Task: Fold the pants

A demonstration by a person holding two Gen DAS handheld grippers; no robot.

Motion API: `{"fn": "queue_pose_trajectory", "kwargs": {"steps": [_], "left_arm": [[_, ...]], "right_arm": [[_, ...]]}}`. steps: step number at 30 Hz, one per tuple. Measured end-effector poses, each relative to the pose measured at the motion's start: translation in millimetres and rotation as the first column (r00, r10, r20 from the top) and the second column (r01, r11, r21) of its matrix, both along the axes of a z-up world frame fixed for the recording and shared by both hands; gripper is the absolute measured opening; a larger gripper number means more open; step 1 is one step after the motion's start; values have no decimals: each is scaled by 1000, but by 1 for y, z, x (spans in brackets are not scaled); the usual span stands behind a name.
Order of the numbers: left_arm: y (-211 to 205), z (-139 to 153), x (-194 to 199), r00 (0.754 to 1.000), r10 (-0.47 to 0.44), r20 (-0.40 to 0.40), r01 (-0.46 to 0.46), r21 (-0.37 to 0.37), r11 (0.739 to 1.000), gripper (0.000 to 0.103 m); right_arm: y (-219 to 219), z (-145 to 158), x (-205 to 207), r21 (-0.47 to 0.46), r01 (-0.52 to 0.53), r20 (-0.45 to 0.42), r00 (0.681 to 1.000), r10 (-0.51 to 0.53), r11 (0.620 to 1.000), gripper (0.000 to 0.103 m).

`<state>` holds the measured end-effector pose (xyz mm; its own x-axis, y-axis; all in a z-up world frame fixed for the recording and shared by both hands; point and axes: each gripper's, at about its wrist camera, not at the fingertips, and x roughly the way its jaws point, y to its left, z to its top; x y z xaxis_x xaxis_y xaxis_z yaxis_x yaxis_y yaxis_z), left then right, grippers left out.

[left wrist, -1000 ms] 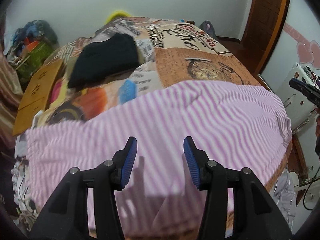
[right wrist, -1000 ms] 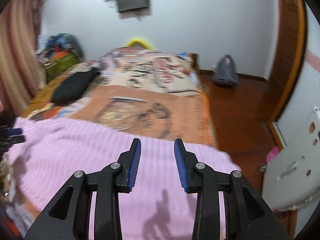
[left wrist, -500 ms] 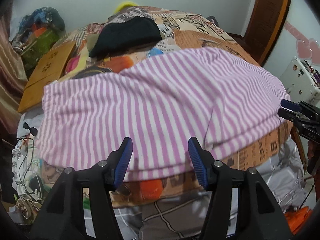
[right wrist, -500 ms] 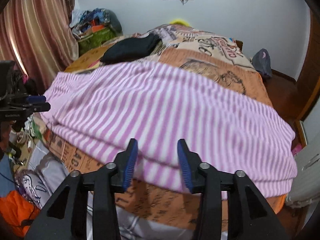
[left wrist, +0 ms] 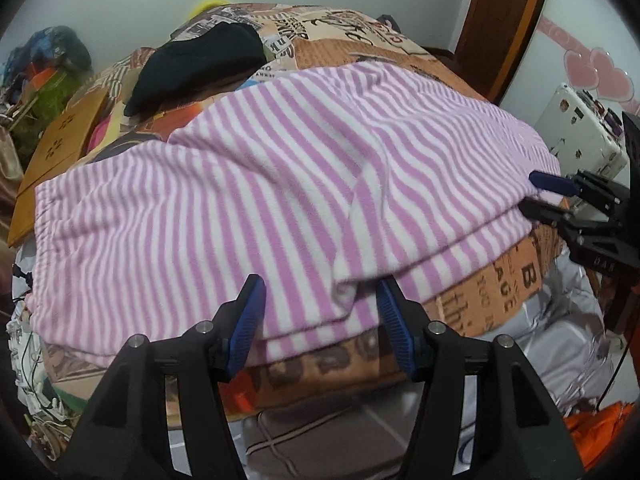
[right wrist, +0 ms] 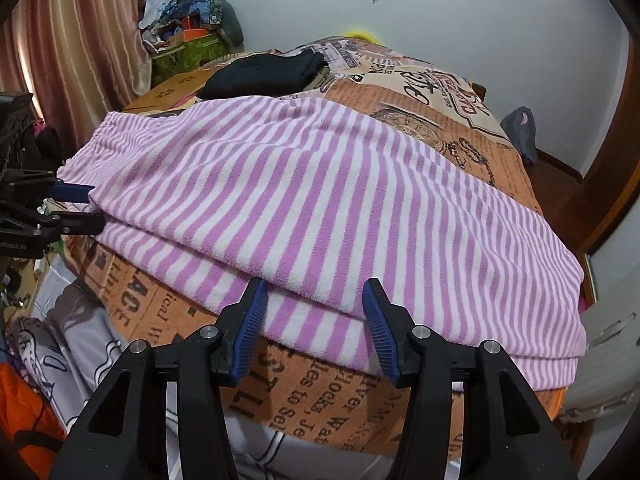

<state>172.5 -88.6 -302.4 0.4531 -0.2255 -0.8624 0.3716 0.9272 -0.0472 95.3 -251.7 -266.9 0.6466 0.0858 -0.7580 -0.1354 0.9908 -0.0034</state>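
Note:
Pink-and-white striped pants (left wrist: 280, 184) lie across the bed (left wrist: 492, 280), doubled over so two layers show at the near edge. In the left wrist view my left gripper (left wrist: 322, 320) is open, the pants' near hem between its blue pads without being pinched. In the right wrist view the pants (right wrist: 320, 192) spread the same way, and my right gripper (right wrist: 316, 320) straddles the layered hem, its jaws opening with the pads off the cloth. Each gripper shows in the other's view, the right gripper (left wrist: 538, 198) and the left gripper (right wrist: 78, 206), each at one end of the pants.
A black garment (left wrist: 200, 60) lies farther back on the printed orange bedspread (right wrist: 440, 120). A cardboard box (left wrist: 60, 148) and a pile of clutter (right wrist: 192, 40) stand by the curtain (right wrist: 72, 40). A white cabinet (left wrist: 580, 136) and a wooden door frame (left wrist: 508, 20) are on the right.
Both grippers have drawn back from over the pants to their near edge and sunk lower. Their jaws stand wider. The pants now lie flat in two layers.

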Motion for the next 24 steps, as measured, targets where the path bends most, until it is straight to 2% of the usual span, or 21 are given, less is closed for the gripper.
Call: {"fn": "queue_pose_trajectory", "kwargs": {"steps": [3,6,8,9,11,15,20,24], "left_arm": [[-5,4,7,1000,8,21,-8,-10,1000,52],[-8,7,15,1000,12,29,-12,-17,1000,41],[-10,8,19,999,14,31,-14,-19,1000,28],[-11,8,21,999,15,30,-14,-23,1000,25],[-13,11,24,1000,16,26,-14,-48,999,12],[-14,22,27,999,19,40,-16,-86,996,10],[-10,41,36,998,33,52,-25,-149,988,10],[-11,53,38,997,32,76,-20,-159,987,10]], "right_arm": [[-1,1,3,12,-1,12,1000,1,1000,46],[-3,2,5,19,0,32,999,-1,1000,44],[-4,3,7,25,0,40,999,-1,1000,32],[-5,4,7,30,2,43,999,-3,1000,31],[-6,5,8,38,-1,37,999,-1,999,31],[3,6,4,28,-28,33,999,27,999,31],[24,7,6,-6,-81,53,995,81,997,48],[35,4,15,-28,-88,69,994,90,996,49]]}}
